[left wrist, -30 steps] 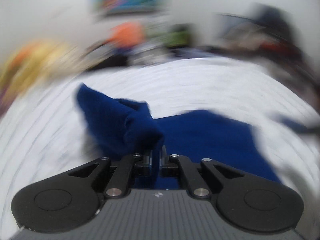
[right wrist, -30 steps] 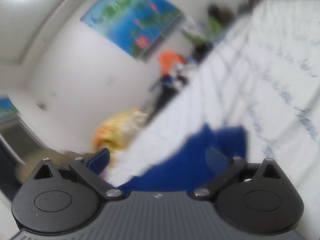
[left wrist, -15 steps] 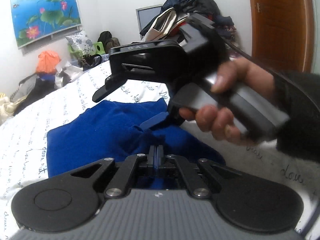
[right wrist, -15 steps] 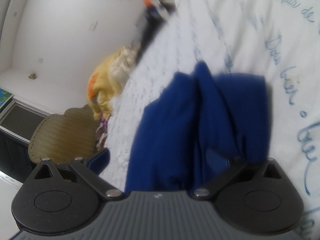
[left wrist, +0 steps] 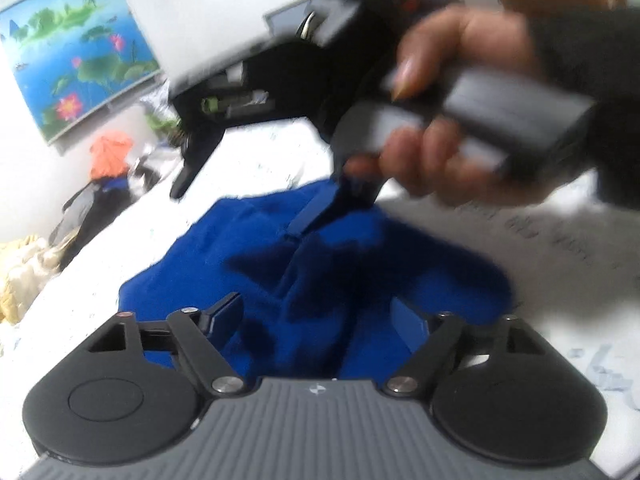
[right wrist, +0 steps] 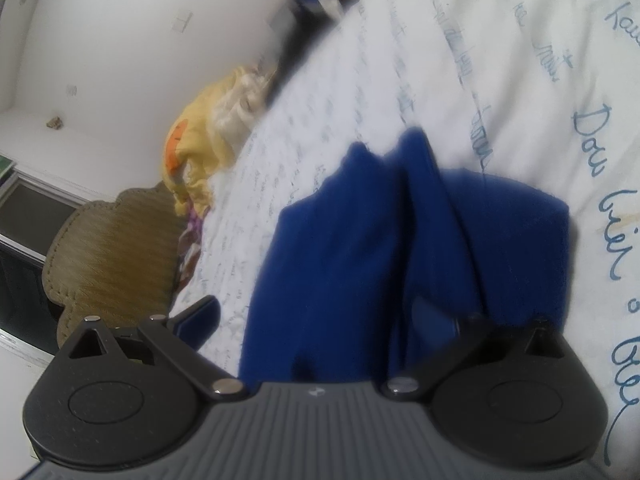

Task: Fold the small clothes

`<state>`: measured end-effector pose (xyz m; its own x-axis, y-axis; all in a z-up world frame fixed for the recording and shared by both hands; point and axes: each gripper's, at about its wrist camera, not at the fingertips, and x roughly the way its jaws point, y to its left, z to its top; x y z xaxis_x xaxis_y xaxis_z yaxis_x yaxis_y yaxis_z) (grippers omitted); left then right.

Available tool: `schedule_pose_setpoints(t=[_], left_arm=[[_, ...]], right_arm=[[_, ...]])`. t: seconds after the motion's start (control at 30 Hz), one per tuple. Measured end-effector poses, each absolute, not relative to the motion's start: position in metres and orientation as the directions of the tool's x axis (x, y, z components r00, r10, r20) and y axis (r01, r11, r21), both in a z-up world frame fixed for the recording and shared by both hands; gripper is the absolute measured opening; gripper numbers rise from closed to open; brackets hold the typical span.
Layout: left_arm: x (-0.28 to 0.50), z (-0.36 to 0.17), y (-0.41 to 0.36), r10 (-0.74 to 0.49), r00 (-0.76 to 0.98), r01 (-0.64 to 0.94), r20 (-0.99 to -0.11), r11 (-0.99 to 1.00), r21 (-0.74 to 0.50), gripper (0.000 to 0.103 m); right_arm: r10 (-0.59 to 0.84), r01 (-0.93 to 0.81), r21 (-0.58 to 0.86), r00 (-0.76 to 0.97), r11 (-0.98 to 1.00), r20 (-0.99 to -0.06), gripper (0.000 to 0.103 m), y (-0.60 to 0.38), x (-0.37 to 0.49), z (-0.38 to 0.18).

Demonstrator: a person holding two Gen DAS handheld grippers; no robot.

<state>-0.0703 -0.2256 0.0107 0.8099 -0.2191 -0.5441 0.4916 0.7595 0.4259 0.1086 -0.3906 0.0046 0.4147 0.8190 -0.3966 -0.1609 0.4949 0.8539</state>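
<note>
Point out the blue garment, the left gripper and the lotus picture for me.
blue garment [left wrist: 248, 276], left wrist view, flat part left of the fold.
left gripper [left wrist: 318, 320], left wrist view, midway between its open fingertips.
lotus picture [left wrist: 76, 64], left wrist view, middle of the print.

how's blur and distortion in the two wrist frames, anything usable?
Left wrist: heavy motion blur on the hand and the right tool it holds; blue garment soft, left tool sharp, its jaws just opened. Right wrist: garment folds smeared, bedsheet script legible at right; fisheye bends the bed edge in both.
</note>
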Motion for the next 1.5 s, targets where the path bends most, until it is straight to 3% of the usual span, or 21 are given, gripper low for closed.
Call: schedule_pose_setpoints(t=[0.1, 0.13, 0.17, 0.23, 0.47, 0.5, 0.53, 0.57, 0.6, 0.8, 0.93, 0.97, 1.03, 1.07, 1.1, 1.13, 1.17, 1.27, 1.37, 1.43, 1.5], left_arm=[[-0.062, 0.015, -0.230, -0.237, 0.809, 0.498, -0.538, 0.763, 0.412, 0.070], [-0.061, 0.016, -0.233, -0.238, 0.812, 0.499, -0.534, 0.757, 0.422, 0.053], [-0.052, 0.015, -0.231, -0.242, 0.804, 0.511, -0.543, 0.749, 0.423, 0.024], [-0.048, 0.013, -0.231, -0.234, 0.802, 0.512, -0.550, 0.744, 0.429, 0.012], [-0.092, 0.030, -0.224, -0.318, 0.860, 0.500, -0.399, 0.677, 0.539, 0.010], [-0.097, 0.028, -0.224, -0.323, 0.860, 0.504, -0.396, 0.663, 0.554, 0.010], [-0.099, 0.025, -0.224, -0.323, 0.859, 0.506, -0.398, 0.652, 0.564, 0.010], [-0.101, 0.023, -0.224, -0.320, 0.861, 0.504, -0.396, 0.650, 0.569, 0.009], [-0.101, 0.023, -0.224, -0.323, 0.857, 0.509, -0.402, 0.652, 0.562, 0.009], [-0.118, 0.039, -0.230, -0.420, 0.816, 0.576, -0.398, 0.649, 0.497, 0.008], [-0.098, 0.012, -0.240, -0.385, 0.730, 0.651, -0.565, 0.642, 0.404, 0.012], [-0.098, 0.014, -0.236, -0.391, 0.730, 0.649, -0.560, 0.654, 0.389, 0.020], [-0.096, 0.030, -0.217, -0.450, 0.703, 0.676, -0.551, 0.663, 0.321, 0.033], [-0.095, 0.038, -0.204, -0.471, 0.701, 0.676, -0.536, 0.677, 0.290, 0.053], [-0.091, 0.045, -0.190, -0.478, 0.709, 0.664, -0.519, 0.700, 0.263, 0.066], [-0.084, 0.050, -0.176, -0.469, 0.723, 0.641, -0.507, 0.728, 0.242, 0.091], [-0.075, 0.053, -0.162, -0.446, 0.744, 0.607, -0.497, 0.762, 0.225, 0.101], [-0.022, 0.060, -0.126, -0.325, 0.783, 0.456, -0.530, 0.880, 0.134, 0.097], [0.055, 0.055, -0.088, -0.321, 0.701, 0.284, -0.636, 0.945, -0.164, 0.091], [0.100, 0.039, -0.069, -0.372, 0.607, 0.168, -0.702, 0.924, -0.344, 0.087], [0.118, 0.037, -0.068, -0.378, 0.612, 0.153, -0.695, 0.919, -0.365, 0.074]], right_arm=[[0.828, -0.157, 0.864, 0.410, 0.478, -0.383, 0.102, -0.395, 0.109, 0.002], [0.829, -0.157, 0.864, 0.407, 0.478, -0.384, 0.102, -0.395, 0.110, 0.002], [0.829, -0.157, 0.863, 0.404, 0.480, -0.388, 0.102, -0.395, 0.111, 0.003], [0.827, -0.154, 0.859, 0.397, 0.488, -0.399, 0.102, -0.394, 0.113, 0.004], [0.791, -0.179, 0.803, 0.385, 0.568, -0.474, 0.097, -0.379, 0.129, 0.017], [0.781, -0.195, 0.785, 0.390, 0.588, -0.488, 0.088, -0.375, 0.132, 0.018], [0.769, -0.215, 0.759, 0.380, 0.614, -0.514, 0.042, -0.368, 0.136, 0.018], [0.743, -0.219, 0.723, 0.363, 0.655, -0.563, 0.016, -0.361, 0.139, 0.015], [0.720, -0.224, 0.694, 0.356, 0.685, -0.596, 0.012, -0.356, 0.140, 0.012], [0.684, -0.331, 0.619, 0.526, 0.712, -0.505, 0.011, -0.391, 0.098, 0.050], [0.585, -0.202, 0.578, 0.529, 0.790, -0.615, 0.014, -0.419, 0.088, 0.013], [0.610, -0.199, 0.624, 0.560, 0.756, -0.561, 0.016, -0.428, 0.081, 0.009], [0.573, -0.144, 0.646, 0.629, 0.749, -0.525, 0.042, -0.442, 0.064, 0.017], [0.549, -0.142, 0.646, 0.678, 0.750, -0.488, 0.055, -0.449, 0.055, 0.023], [0.531, -0.153, 0.649, 0.726, 0.745, -0.438, 0.084, -0.456, 0.045, 0.027], [0.517, -0.161, 0.646, 0.752, 0.746, -0.409, 0.096, -0.459, 0.040, 0.029], [0.516, -0.157, 0.634, 0.738, 0.758, -0.434, 0.095, -0.459, 0.042, 0.029], [0.489, -0.102, 0.578, 0.662, 0.810, -0.568, 0.095, -0.447, 0.062, 0.020], [0.502, -0.111, 0.590, 0.663, 0.800, -0.555, 0.092, -0.435, 0.071, 0.013], [0.489, -0.097, 0.598, 0.685, 0.796, -0.540, 0.075, -0.427, 0.077, 0.008], [0.423, -0.097, 0.524, 0.719, 0.846, -0.551, 0.059, -0.415, 0.079, 0.007]])
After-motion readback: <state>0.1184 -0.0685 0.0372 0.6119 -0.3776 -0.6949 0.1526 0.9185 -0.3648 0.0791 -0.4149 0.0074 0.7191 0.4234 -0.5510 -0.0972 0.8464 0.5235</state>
